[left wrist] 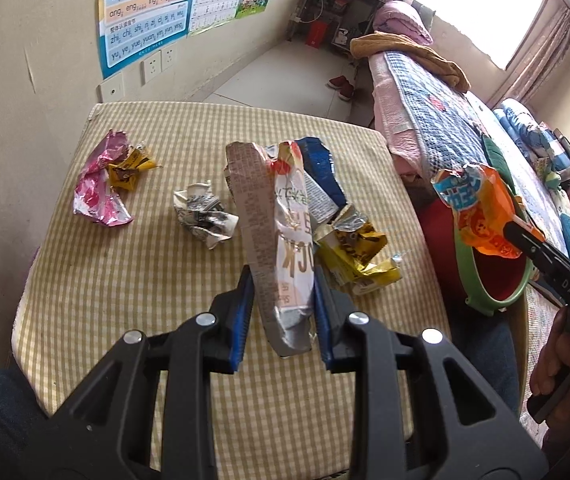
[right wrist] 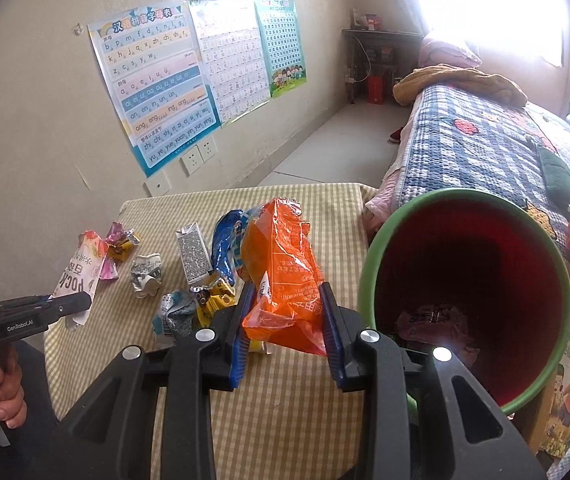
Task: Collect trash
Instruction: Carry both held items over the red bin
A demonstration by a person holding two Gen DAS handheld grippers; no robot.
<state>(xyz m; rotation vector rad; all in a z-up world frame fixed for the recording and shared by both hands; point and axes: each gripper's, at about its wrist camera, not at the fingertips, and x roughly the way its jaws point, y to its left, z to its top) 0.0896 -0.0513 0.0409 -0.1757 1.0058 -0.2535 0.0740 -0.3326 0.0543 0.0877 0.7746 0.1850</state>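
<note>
Blown-out window [right wrist: 497, 4] glare lights sharp, fisheye-bent frames.

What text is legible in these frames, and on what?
"GenRobot.AI": side of the left gripper.
"DAS": side of the right gripper, rest cut off.
"b p m f d t n l", "zhi chi shi ri zi ci si": pinyin poster.
Orange wrapper and silver wrapper: print too crumpled to read.

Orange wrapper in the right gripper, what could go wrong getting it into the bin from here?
The right gripper pinches only the lower part of the orange wrapper; the slick, crumpled foil might slip out before reaching the bin. The bin stands off the table's edge, so an early release could drop it onto the checked tablecloth or past it.
</note>
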